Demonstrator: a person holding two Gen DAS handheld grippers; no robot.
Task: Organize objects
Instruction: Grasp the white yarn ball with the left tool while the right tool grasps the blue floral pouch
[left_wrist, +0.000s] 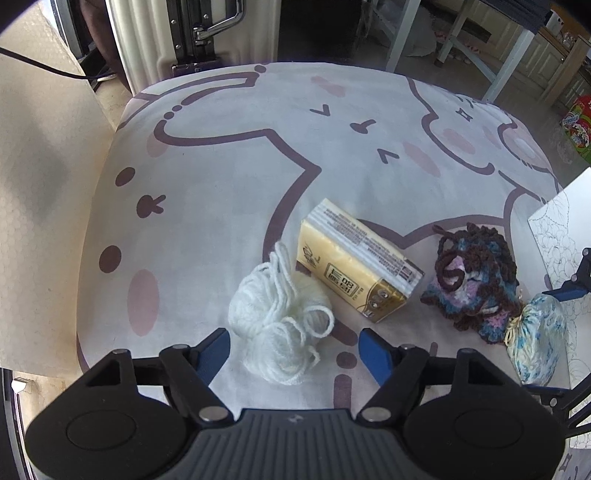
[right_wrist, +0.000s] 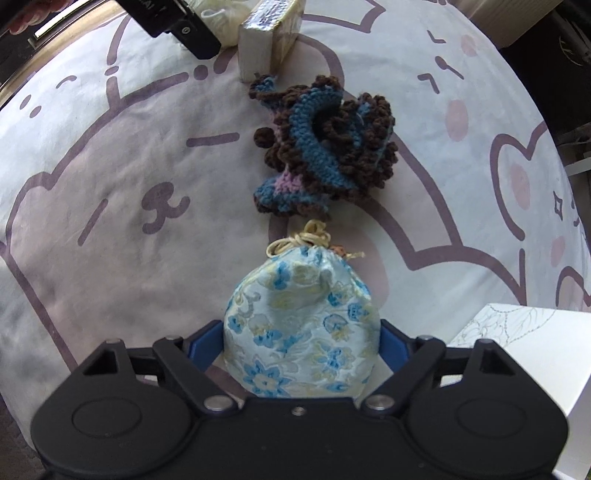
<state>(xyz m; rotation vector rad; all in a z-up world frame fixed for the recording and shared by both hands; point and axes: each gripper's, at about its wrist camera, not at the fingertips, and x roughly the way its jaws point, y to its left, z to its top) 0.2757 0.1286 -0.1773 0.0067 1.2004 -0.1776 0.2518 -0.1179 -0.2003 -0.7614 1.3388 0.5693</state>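
Left tool (left_wrist: 293, 345) spread wide, blue pads either side of the loose white yarn bundle (left_wrist: 281, 325), which lies between and just ahead of the fingertips on the cartoon-print white and purple cloth surface (left_wrist: 221, 177); pads not touching the yarn. Ahead-right of the left tool, just beside the yarn, a yellow-gold plastic-wrapped tissue pack (left_wrist: 360, 264) lies flat. Further right, a brown, blue and purple crocheted pouch (left_wrist: 476, 280) sits near the pack. Far right of the left tool, a light blue floral satin drawstring pouch (left_wrist: 535, 339) touches the crocheted pouch at its tied cream cord.

Right tool (right_wrist: 301, 345) pinching the satin pouch (right_wrist: 301, 328), blue pads pressed against both its sides, tied neck pointing away. Straight ahead of it the crocheted pouch (right_wrist: 325, 147), then the tissue pack (right_wrist: 269, 40), with the left tool's black finger (right_wrist: 184, 26) far ahead-left. Right of the right tool, a white box with line-drawn flowers (right_wrist: 535, 354) sits just beside it.
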